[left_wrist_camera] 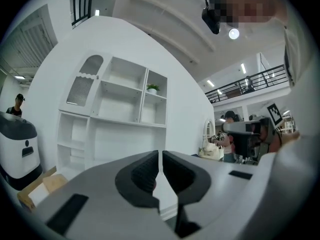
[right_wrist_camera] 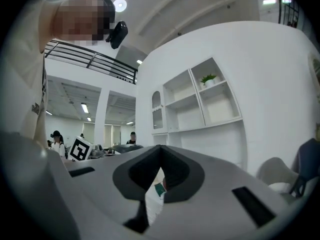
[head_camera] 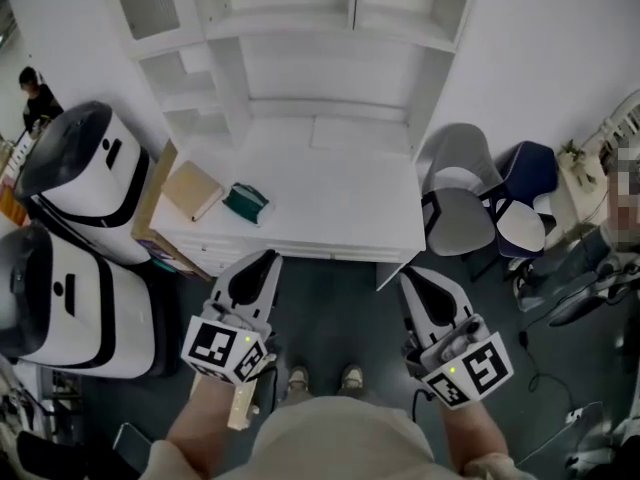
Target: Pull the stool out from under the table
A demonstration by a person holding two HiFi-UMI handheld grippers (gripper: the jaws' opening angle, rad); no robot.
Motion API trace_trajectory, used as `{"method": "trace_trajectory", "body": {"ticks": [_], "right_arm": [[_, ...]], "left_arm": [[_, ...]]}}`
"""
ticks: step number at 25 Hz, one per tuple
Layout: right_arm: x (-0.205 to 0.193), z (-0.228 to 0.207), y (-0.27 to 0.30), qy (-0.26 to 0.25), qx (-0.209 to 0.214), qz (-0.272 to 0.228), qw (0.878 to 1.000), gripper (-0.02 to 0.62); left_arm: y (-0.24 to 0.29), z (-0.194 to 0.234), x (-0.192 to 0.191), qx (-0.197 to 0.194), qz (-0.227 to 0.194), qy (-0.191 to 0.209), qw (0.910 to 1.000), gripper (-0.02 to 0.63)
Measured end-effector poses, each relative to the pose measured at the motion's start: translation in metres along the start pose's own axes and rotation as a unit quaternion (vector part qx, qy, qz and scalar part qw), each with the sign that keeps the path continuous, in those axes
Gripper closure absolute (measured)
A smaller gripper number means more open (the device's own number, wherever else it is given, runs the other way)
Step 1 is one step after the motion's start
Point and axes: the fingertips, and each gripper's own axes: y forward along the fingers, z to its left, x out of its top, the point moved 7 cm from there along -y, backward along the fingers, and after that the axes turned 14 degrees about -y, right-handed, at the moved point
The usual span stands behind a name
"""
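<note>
Open dark floor (head_camera: 335,303) lies between our feet and the white table (head_camera: 350,198), giving free passage to its front edge. At left, one white-and-black machine (head_camera: 85,173) and a second (head_camera: 75,303) close that side. At right, a grey chair (head_camera: 458,208) and a blue chair (head_camera: 527,193) crowd the table's corner. A tan book (head_camera: 192,190) and a green object (head_camera: 246,202) occupy the tabletop's left part. Shelves (head_camera: 300,68) wall its back.

The space under the white table (head_camera: 340,203) is hidden by its top, a small dark green object (head_camera: 246,202) near the tabletop's front left corner is too small to identify, and the nearer white-and-black machine (head_camera: 80,308) beside the table is cut off by the picture's left edge.
</note>
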Motion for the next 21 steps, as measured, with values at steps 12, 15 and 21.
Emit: {"method": "trace_trajectory", "body": {"ticks": [12, 15, 21], "right_arm": [[0.0, -0.035, -0.03, -0.009, -0.047, -0.003, 0.999, 0.574], [-0.003, -0.039, -0.029, -0.007, -0.053, 0.0, 0.999, 0.574], [-0.007, -0.047, -0.033, 0.007, -0.059, 0.006, 0.998, 0.574]], "left_arm": [[0.031, -0.042, 0.007, -0.016, 0.008, 0.07, 0.9974, 0.563], [0.035, -0.041, 0.009, -0.016, 0.01, 0.074, 0.9971, 0.563], [0.038, -0.044, 0.009, -0.013, 0.008, 0.08, 0.9967, 0.564]]}}
